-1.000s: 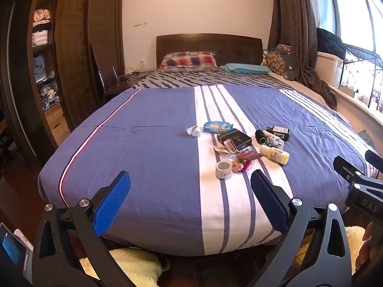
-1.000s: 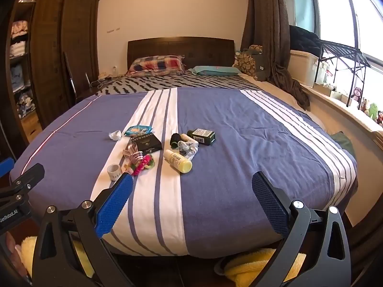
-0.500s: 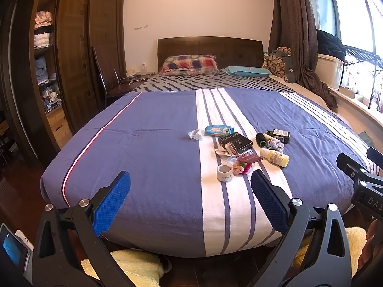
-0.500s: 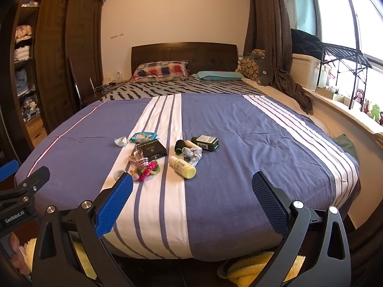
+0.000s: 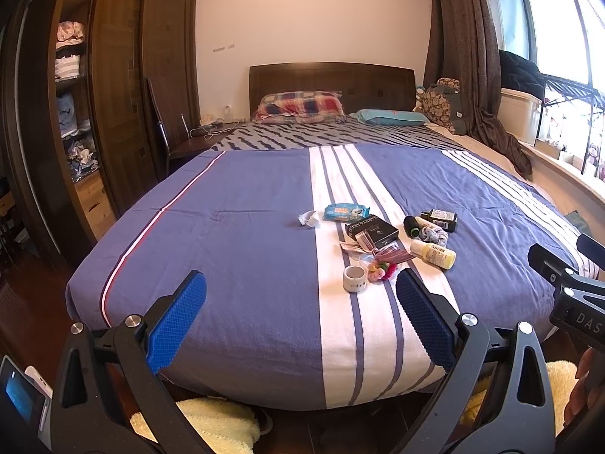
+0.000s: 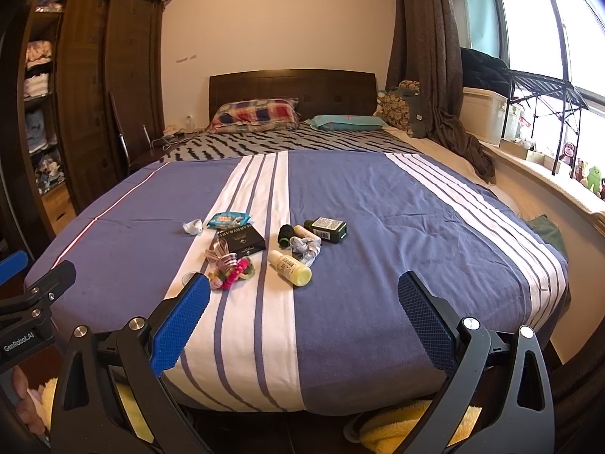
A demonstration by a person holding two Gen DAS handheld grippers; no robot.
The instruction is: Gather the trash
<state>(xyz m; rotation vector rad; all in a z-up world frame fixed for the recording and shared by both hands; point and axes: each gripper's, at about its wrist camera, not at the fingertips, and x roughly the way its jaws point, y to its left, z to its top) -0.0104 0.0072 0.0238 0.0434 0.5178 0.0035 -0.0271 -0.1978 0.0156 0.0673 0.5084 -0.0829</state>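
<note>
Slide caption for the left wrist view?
Open left gripper faces striped bed strewn with small clutter.

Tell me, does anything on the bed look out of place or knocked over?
Yes. A cluster of small items litters the striped bedspread: a crumpled white scrap, a blue wipes pack, and a pale yellow bottle and a dark green bottle lying on their sides. Nothing looks spilled.

On the black box [image 5: 371, 230] lying on the bed [image 5: 242, 227], white letters are printed along its edge; in the right wrist view they can be read, upside down, as "HARRY&ARI". In the left wrist view, "DAS" is seen on the body of the right gripper [image 5: 578, 310]. In the right wrist view, "GenRobot.AI" is written on the left gripper [image 6: 22, 340]. The labels on the bottles are too small to be read.
</note>
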